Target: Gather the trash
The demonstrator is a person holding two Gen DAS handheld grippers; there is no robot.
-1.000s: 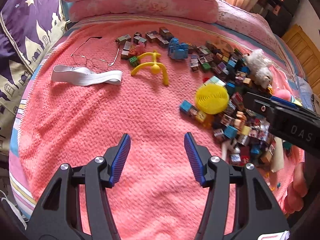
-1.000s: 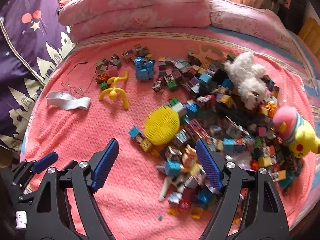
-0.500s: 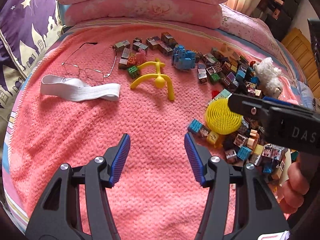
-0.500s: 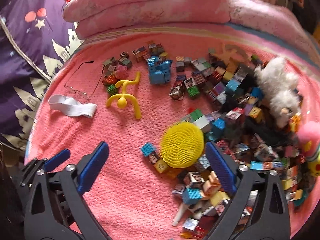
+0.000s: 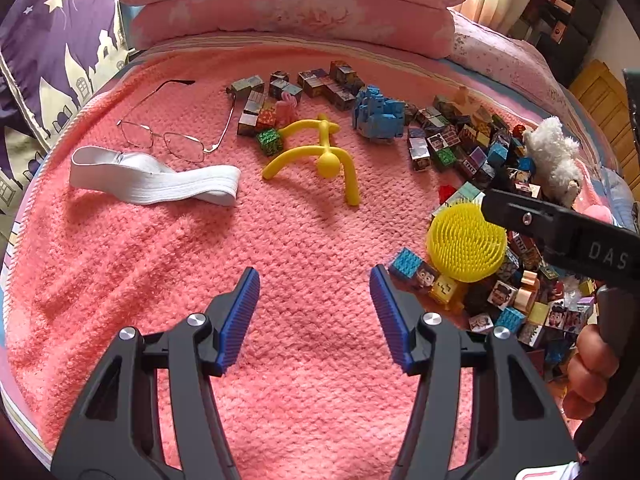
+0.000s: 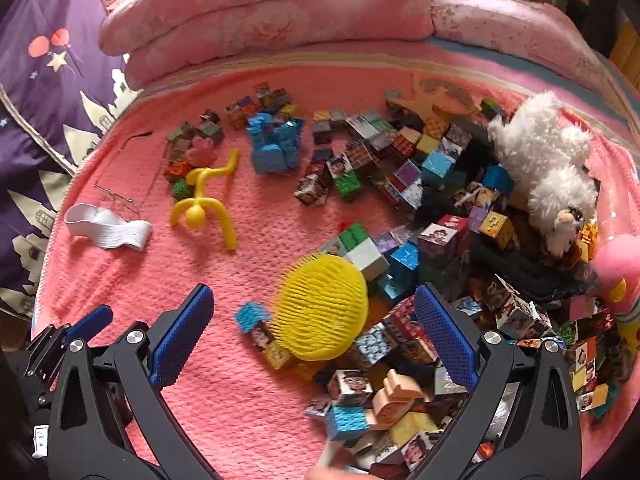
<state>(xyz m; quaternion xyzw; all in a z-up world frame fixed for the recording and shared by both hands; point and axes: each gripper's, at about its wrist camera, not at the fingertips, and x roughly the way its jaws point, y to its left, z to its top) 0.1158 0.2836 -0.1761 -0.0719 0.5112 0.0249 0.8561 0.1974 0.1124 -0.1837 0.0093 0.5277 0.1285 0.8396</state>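
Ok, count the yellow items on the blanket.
2, besides yellow cubes in the pile: yellow brush between the right gripper's fingers; bendy yellow figure near the glasses.

On the pink knitted blanket (image 5: 120,264), your wire-framed glasses (image 5: 168,140) lie just behind the white elastic band (image 5: 156,178); the yellow bristled round brush (image 6: 320,306) rests against the heap of small printed cubes (image 6: 420,208) to their right.

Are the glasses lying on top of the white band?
No, the glasses lie on the blanket just beyond the white band.
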